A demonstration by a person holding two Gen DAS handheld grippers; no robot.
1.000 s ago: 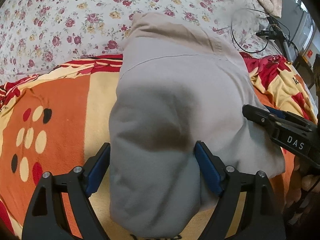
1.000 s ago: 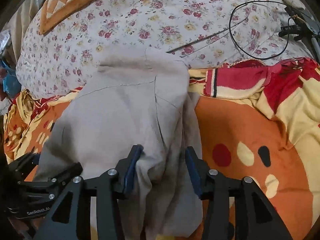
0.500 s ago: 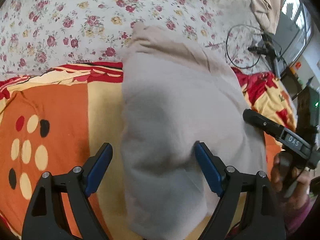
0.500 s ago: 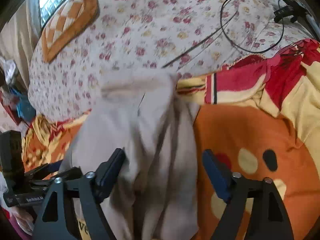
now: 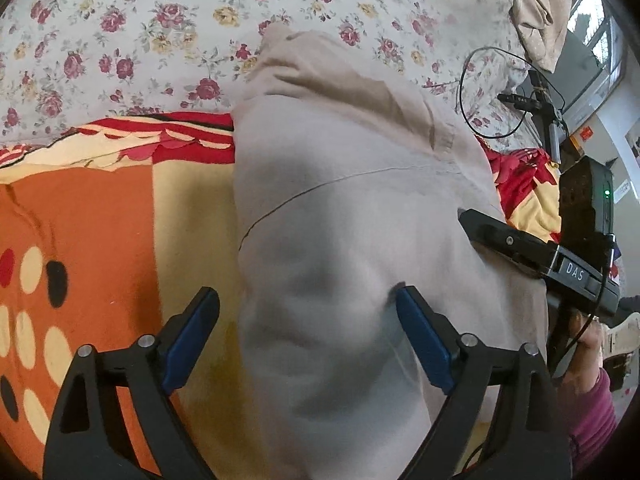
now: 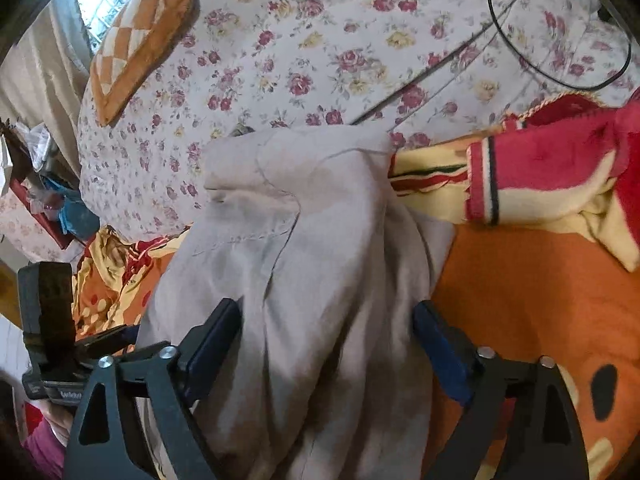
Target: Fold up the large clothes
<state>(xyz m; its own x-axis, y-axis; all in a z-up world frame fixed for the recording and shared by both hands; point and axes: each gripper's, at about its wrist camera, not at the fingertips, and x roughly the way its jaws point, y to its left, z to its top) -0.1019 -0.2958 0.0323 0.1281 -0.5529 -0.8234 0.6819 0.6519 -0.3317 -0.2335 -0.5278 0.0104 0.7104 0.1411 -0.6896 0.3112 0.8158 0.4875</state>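
A large beige-grey garment [image 5: 352, 216] lies folded lengthwise on an orange, yellow and red blanket [image 5: 100, 220]; its far end reaches the floral bedsheet [image 5: 140, 32]. My left gripper [image 5: 308, 336] is open, its blue pads either side of the garment's near end. My right gripper [image 6: 328, 348] is open too, fingers wide, with the rumpled garment [image 6: 304, 240] between them. The right gripper [image 5: 536, 256] shows at the garment's right edge in the left wrist view; the left gripper [image 6: 96, 352] shows at left in the right wrist view.
A black cable [image 6: 552, 56] loops on the floral sheet at the far right. An orange checked cushion [image 6: 140, 36] lies at the far left. A stand with a device [image 5: 548, 116] is beside the bed. A blanket fold [image 6: 552, 184] bunches up right of the garment.
My right gripper opened from a narrow gap on the cloth to wide open, and the cloth fell loose between its fingers. My left gripper stayed open; both views shifted a little.
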